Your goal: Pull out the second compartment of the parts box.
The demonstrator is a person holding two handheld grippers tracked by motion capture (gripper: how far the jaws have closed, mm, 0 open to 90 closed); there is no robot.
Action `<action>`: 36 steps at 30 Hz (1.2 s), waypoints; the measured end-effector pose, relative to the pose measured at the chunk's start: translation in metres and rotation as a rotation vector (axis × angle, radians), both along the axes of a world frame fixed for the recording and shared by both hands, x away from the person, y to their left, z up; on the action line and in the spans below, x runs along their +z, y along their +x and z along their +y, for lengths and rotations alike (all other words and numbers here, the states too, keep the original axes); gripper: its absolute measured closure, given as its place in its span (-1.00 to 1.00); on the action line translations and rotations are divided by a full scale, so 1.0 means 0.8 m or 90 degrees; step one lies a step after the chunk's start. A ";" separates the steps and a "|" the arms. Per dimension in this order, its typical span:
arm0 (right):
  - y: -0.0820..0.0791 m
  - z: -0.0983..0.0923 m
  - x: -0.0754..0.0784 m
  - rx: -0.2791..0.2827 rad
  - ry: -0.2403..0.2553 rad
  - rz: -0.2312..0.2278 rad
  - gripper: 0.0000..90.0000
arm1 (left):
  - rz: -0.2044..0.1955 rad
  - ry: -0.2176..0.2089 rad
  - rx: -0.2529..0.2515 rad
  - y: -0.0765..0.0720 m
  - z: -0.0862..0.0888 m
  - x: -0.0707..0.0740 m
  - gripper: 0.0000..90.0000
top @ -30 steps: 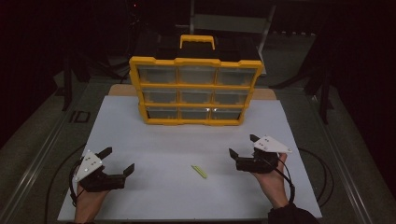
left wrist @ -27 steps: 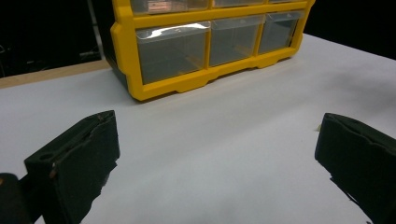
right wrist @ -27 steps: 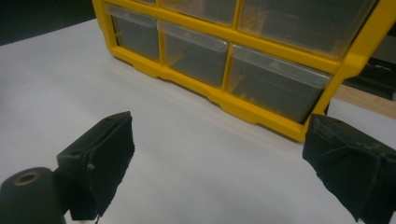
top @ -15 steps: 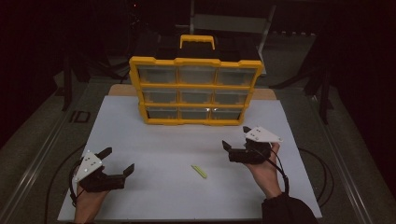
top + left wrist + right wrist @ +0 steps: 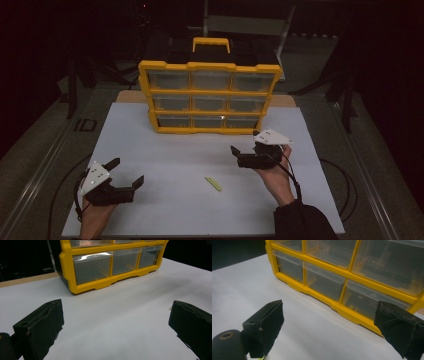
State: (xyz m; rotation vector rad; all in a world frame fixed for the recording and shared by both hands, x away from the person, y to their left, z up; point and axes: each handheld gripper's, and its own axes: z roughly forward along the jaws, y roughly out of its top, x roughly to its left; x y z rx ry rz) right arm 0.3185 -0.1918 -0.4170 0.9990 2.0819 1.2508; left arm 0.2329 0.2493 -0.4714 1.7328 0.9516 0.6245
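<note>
The right gripper (image 5: pixel 248 150), jaws spread wide and holding nothing, hovers just in front of the lower right corner of the yellow drawer organizer (image 5: pixel 210 97), in what looks like the approach step of opening one of its clear drawers. Seen along its own jaws in the right gripper view, the right gripper (image 5: pixel 332 330) frames the organizer's bottom row of drawers (image 5: pixel 322 283), near but not touching them; the drawers read as closed, and what they hold is too dim to tell. Judging from that aim, the next move calls for closing the short gap to the organizer, lining one jaw over a drawer's top lip and pinching it squarely so the drawer slides straight out rather than dragging the whole organizer across the sheet. The left gripper (image 5: pixel 122 175), likewise spread and empty, rests low on the white table sheet (image 5: pixel 165 150), well apart from the organizer and off toward its left front; in the left gripper view the organizer (image 5: pixel 110 265) stands farther off across bare sheet beyond the left gripper (image 5: pixel 115 322). A small yellow-green strip (image 5: pixel 213 184) lies flat on the sheet in front of the organizer, between the two grippers and nearer the right one, touched by neither. The organizer itself stands upright at the far middle of the sheet, its black-and-yellow carry handle (image 5: pixel 211 45) on top.
</note>
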 end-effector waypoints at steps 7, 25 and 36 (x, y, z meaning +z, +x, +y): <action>0.011 0.015 0.007 0.007 -0.008 -0.001 -0.80 | 0.000 0.000 0.001 0.000 0.000 0.000 -0.98; 0.041 0.048 0.022 0.015 -0.029 -0.003 -0.80 | -0.002 -0.001 0.002 -0.001 0.002 0.000 -0.98; 0.061 0.073 0.028 0.022 -0.067 -0.010 -0.80 | -0.001 0.000 0.003 -0.001 0.003 -0.001 -0.98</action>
